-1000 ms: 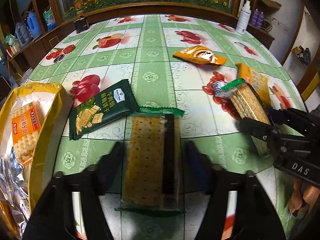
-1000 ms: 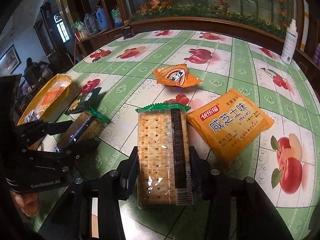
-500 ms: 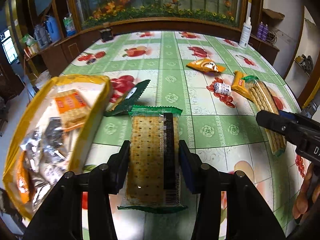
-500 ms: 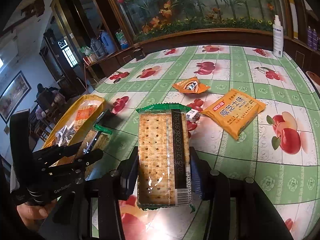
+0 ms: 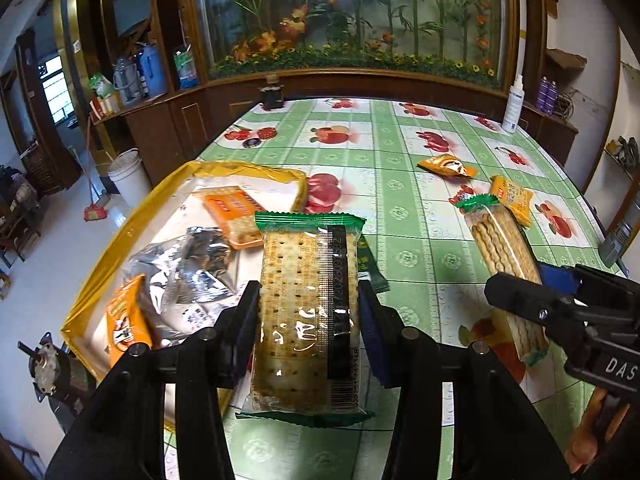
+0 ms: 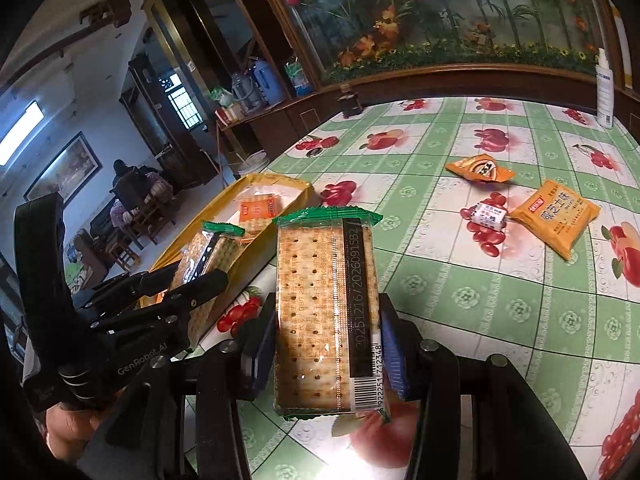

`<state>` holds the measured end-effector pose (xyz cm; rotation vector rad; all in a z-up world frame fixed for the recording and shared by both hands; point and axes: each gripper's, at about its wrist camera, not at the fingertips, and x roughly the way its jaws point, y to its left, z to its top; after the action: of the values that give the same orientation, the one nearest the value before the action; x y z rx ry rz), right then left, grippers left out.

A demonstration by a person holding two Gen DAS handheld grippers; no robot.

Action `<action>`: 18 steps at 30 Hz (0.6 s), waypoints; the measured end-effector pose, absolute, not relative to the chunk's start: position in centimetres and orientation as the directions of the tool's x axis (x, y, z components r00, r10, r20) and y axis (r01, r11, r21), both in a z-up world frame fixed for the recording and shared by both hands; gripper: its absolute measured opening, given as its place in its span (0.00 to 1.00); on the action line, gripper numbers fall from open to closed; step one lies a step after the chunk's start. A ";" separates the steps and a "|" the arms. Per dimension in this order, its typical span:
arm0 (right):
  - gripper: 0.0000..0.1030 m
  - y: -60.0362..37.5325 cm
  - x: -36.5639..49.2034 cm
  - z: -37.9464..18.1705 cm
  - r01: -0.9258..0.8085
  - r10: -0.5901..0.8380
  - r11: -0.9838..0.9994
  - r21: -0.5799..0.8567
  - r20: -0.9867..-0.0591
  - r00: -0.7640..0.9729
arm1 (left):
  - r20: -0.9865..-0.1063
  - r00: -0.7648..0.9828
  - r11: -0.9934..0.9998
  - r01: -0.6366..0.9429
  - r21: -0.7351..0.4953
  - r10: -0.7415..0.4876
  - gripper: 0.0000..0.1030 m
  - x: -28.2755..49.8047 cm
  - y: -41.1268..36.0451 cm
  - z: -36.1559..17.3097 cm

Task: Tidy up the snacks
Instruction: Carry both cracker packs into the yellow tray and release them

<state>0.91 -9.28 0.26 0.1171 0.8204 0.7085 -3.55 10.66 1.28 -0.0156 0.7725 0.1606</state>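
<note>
My left gripper point(image 5: 310, 320) is shut on a clear, green-edged cracker pack point(image 5: 308, 312), held above the table beside the yellow-rimmed bag point(image 5: 120, 240) of snacks at the table's left edge. My right gripper point(image 6: 326, 344) is shut on a second cracker pack point(image 6: 326, 312), held above the table to the right of the bag point(image 6: 256, 240). In the left wrist view the right gripper point(image 5: 560, 308) and its pack point(image 5: 504, 252) show at right. In the right wrist view the left gripper point(image 6: 160, 296) and its pack point(image 6: 204, 256) hang over the bag.
On the green fruit-print tablecloth point(image 6: 480, 280) lie an orange snack packet point(image 6: 480, 169), a yellow-orange cracker bag point(image 6: 558, 220) and a small wrapped candy point(image 6: 488, 214). A dark green packet point(image 5: 370, 264) lies partly hidden behind the left pack. A white bottle point(image 5: 514, 104) stands far right.
Both grippers have risen and drawn back toward the left with their cracker packs. The left gripper went from open around its pack to shut on it and now sits by the bag.
</note>
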 end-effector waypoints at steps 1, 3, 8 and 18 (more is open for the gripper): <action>0.46 -8.8 0.7 0.3 -0.540 0.624 0.762 0.358 -0.630 0.463 | -0.695 0.706 0.987 -0.155 0.040 0.139 0.44 -3.7 10.9 1.3; 0.46 -8.2 0.4 0.4 -0.551 0.632 0.753 0.360 -0.630 0.452 | -0.692 0.707 0.985 -0.167 0.037 0.145 0.44 -4.0 11.4 1.3; 0.46 -7.0 0.0 0.5 -0.568 0.643 0.740 0.361 -0.630 0.436 | -0.689 0.706 0.980 -0.195 0.033 0.164 0.44 -4.4 12.8 1.3; 0.46 -5.0 -0.2 0.1 -0.589 0.654 0.721 0.366 -0.640 0.404 | -0.692 0.696 0.970 -0.241 0.028 0.193 0.44 -4.9 15.0 1.1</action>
<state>-0.15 -5.00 0.12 0.0864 0.8475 0.7859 -4.89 15.00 1.06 -0.0666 0.7642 0.2420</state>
